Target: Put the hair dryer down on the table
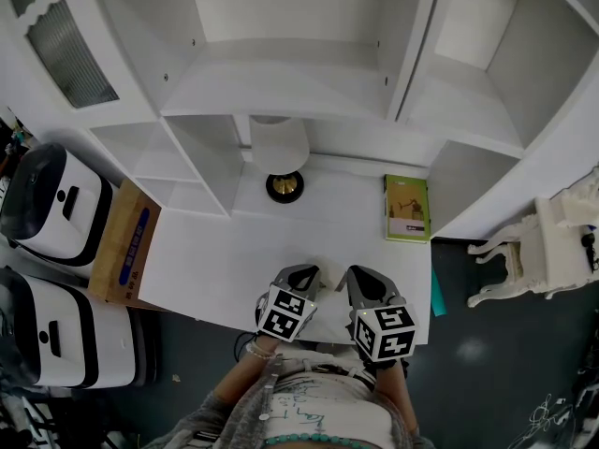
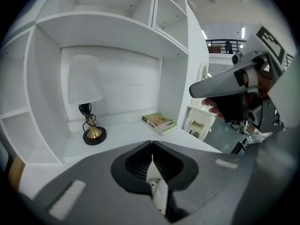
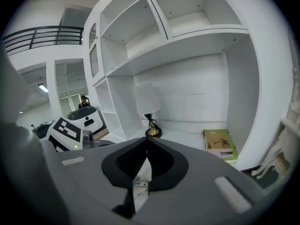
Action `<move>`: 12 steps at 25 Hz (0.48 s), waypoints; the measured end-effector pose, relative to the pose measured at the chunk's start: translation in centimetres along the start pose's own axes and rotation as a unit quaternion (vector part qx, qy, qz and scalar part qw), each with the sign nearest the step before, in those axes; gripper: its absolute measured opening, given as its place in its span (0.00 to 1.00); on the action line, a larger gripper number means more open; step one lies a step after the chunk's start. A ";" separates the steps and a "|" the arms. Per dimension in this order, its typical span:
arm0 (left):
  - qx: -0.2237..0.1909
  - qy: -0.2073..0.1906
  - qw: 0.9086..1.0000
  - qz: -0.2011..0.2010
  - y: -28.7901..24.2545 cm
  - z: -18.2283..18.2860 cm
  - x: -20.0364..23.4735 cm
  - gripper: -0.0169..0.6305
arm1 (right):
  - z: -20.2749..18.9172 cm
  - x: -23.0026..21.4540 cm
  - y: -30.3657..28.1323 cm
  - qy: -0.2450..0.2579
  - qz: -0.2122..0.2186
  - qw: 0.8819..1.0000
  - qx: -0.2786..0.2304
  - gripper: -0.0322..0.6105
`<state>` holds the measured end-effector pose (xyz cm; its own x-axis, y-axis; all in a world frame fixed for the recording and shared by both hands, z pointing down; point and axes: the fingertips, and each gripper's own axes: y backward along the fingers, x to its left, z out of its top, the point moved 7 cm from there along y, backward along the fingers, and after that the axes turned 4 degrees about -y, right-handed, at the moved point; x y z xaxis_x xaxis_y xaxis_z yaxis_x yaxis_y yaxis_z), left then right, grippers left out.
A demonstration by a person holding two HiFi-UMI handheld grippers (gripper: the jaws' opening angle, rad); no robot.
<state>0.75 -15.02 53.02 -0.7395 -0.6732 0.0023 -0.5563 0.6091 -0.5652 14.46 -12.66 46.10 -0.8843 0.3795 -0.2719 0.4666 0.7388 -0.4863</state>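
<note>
**Bench inventory, as you are seeing it**

1. Left gripper (image 1: 301, 271): you are holding it over the near edge of the table (image 1: 215, 251), at 6 o'clock in the head view. Its jaws are pressing together at the tips, gripping nothing. A pale sliver is showing in the hollow behind the tips; what it is cannot be told.
2. Right gripper (image 1: 359, 274): you are holding it just beside the left one, toward 3 o'clock. Its jaws are likewise meeting at the tips, with nothing between them. The marker cubes are covering both of your hands in the head view.
3. Hair dryer: it is not showing in any of the three views, so its place cannot be told.
4. Lamp (image 1: 279, 148): it is standing at 12 o'clock from the grippers, at the back of the table. Its white shade is hiding most of the stem, and only the dark round base is showing clearly.
5. Green book (image 1: 407, 209): it is lying flat at 1 o'clock from the grippers, near the table's right edge. Its print is too small to read.
6. Shelf unit (image 1: 281, 73): it is rising behind and around the table, its top cut off by the frame.
7. Cardboard box (image 1: 126, 241): it is sitting at 9 o'clock, against the table's left side.
8. Two white-and-black machines (image 1: 47, 199): they are standing beyond the box, both cut off at the left frame edge.
9. White ornate stand (image 1: 543, 241): it is standing at 3 o'clock, well apart from the table and partly out of frame.
</note>
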 end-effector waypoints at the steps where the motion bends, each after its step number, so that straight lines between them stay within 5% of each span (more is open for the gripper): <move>1: -0.003 0.001 1.000 0.001 0.3 0.3 0.0 0.04 | 0.0 0.1 0.0 0.000 0.001 1.000 0.000 0.10; 12: -0.038 0.011 0.999 0.011 2.6 2.6 -0.1 0.03 | 0.3 0.8 0.0 0.002 0.009 1.000 -0.008 0.10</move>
<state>0.41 -14.47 49.42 -0.7591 -0.6509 0.0098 -0.5671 0.6538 -0.5008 13.76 -12.50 45.64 -0.8755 0.3961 -0.2767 0.4828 0.7407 -0.4673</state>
